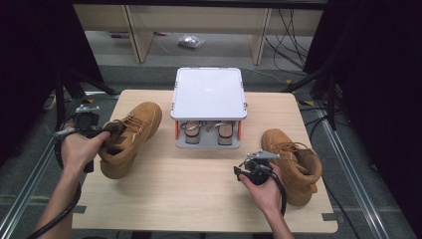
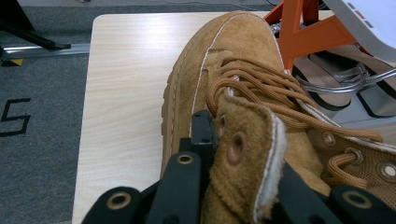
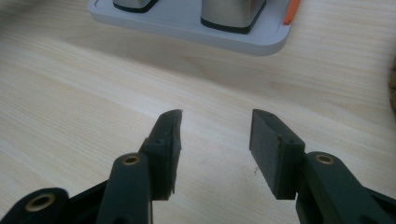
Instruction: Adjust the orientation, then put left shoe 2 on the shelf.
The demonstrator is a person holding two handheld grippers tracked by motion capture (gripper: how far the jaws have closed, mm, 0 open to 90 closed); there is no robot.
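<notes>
Wooden tabletop [image 1: 199, 184] | my left hand-held gripper [image 2: 233, 154] clamped on boot [image 1: 130, 137] collar, may slip off suede | right hand-held gripper [image 3: 215, 140] apart, idle

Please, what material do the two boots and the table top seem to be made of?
The left boot looks like tan suede or nubuck: matte, fuzzy at the cut collar edge, with woven laces and metal eyelets. The right boot seems the same. The table shows pale wood grain, perhaps laminate or plywood.
</notes>
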